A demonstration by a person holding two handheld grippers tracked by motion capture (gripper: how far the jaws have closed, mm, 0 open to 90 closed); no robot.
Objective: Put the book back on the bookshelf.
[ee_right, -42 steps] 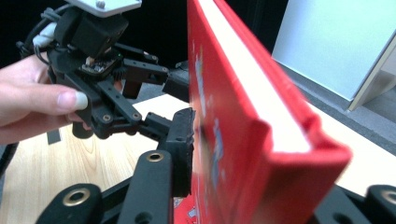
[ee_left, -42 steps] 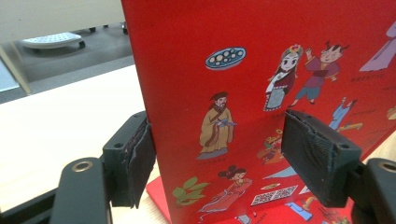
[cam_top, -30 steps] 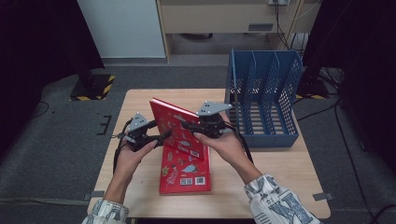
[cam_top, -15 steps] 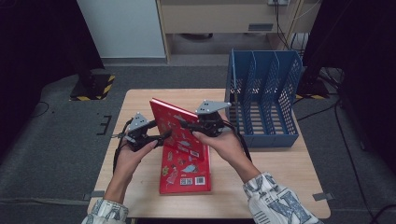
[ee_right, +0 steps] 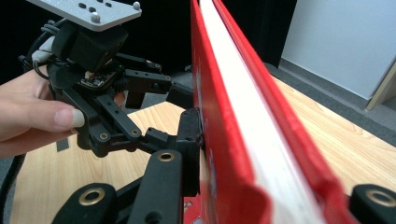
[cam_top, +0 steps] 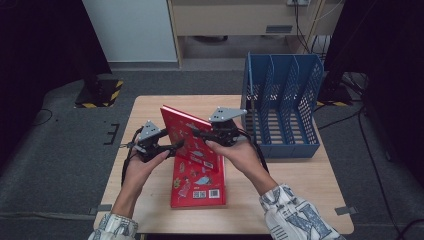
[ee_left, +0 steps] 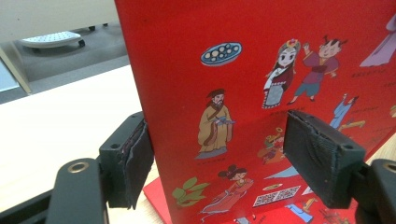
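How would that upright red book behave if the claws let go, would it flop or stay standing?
The upper red book looks stiff: its hard covers stay flat while tilted. It would probably tip over, since it balances on one edge atop the lower red book. Its glossy cover may slip, though the right claw pinches it.

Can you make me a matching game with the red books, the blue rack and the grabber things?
Things:
1. upright red book
2. flat red book
3. blue file rack
4. right gripper

Places or states:
A. lying on the table
B. clamped on a book's edge
C. standing tilted, held up
D. at the table's right side

Pairs: 1-C, 2-A, 3-D, 4-B
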